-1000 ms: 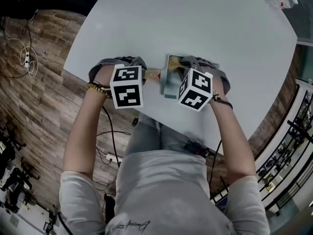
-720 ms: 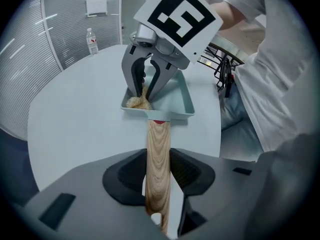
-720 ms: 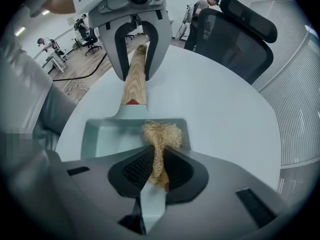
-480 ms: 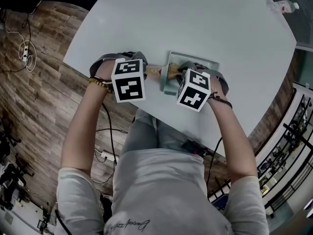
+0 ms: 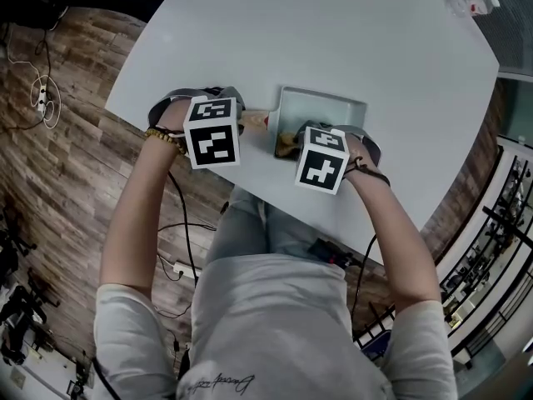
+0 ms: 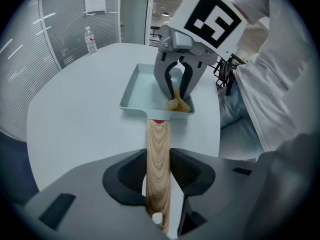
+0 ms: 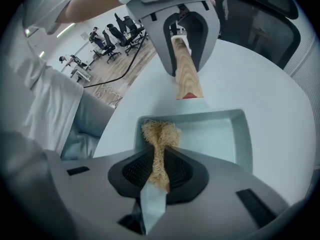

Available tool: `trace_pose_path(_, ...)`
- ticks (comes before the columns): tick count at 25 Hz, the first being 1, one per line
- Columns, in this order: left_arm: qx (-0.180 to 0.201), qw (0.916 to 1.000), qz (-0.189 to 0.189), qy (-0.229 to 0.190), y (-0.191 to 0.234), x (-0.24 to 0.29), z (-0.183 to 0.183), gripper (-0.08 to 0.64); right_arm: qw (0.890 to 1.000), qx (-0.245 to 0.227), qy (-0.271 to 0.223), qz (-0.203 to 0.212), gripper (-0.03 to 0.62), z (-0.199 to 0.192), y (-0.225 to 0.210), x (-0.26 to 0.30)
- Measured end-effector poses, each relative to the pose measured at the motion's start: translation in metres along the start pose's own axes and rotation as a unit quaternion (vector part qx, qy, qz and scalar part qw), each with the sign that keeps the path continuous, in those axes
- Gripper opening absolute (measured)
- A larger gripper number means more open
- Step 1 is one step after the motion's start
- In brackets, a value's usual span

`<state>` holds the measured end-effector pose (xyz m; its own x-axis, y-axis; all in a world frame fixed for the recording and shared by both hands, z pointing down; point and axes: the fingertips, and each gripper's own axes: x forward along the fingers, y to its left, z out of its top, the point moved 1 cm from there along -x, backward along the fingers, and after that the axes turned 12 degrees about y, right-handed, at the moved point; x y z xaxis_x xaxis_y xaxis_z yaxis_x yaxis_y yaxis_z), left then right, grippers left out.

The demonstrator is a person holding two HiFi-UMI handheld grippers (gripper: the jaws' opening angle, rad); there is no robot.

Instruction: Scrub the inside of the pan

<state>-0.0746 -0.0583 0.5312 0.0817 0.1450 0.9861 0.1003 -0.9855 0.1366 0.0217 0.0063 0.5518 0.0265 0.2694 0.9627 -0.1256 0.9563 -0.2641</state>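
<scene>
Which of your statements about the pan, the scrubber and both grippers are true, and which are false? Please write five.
1. The left gripper is shut on the wooden handle of the pan. True.
2. The right gripper holds nothing. False: it is shut on a tan fibrous scrubber.
3. The scrubber sits inside the pan, at the handle end. True.
4. The pan is round. False: it is rectangular, with raised walls.
5. A water bottle stands in the pan. False: it is on the table, far from the pan.
</scene>
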Motion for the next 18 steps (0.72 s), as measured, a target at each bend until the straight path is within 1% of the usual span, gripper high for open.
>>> trace_pose_path(2, 0.008, 1.0000, -0.004, 0.002, 0.000, -0.001, 0.000, 0.150, 1.000, 0.012, 0.001, -0.014, 0.074, -0.002, -0.016, -0.004)
trace_pose_path(4, 0.012, 0.9999, -0.006, 0.002, 0.001, -0.002, 0.000, 0.150, 0.999, 0.020, 0.007, -0.043, 0.074, -0.006, -0.039, -0.010)
trace_pose_path(6, 0.014, 0.9999, -0.007, -0.001, 0.001, -0.004, 0.001, 0.149, 0.998, 0.028, 0.010, -0.061, 0.074, -0.009, -0.059, -0.015)
trace_pose_path(12, 0.017, 0.9998, -0.008, -0.004, 0.002, -0.003, 0.004, 0.150, 0.995, 0.051, 0.000, -0.081, 0.074, -0.016, -0.091, -0.021)
trace_pose_path(15, 0.014, 0.9999, -0.007, -0.006, 0.003, -0.004, 0.002, 0.150, 0.995, 0.055, -0.002, -0.079, 0.075, -0.015, -0.094, -0.024)
trace_pose_path(18, 0.004, 1.0000, -0.004, -0.008, 0.003, -0.004, -0.001, 0.149, 0.995, 0.048, 0.005, -0.088, 0.074, -0.011, -0.091, -0.023)
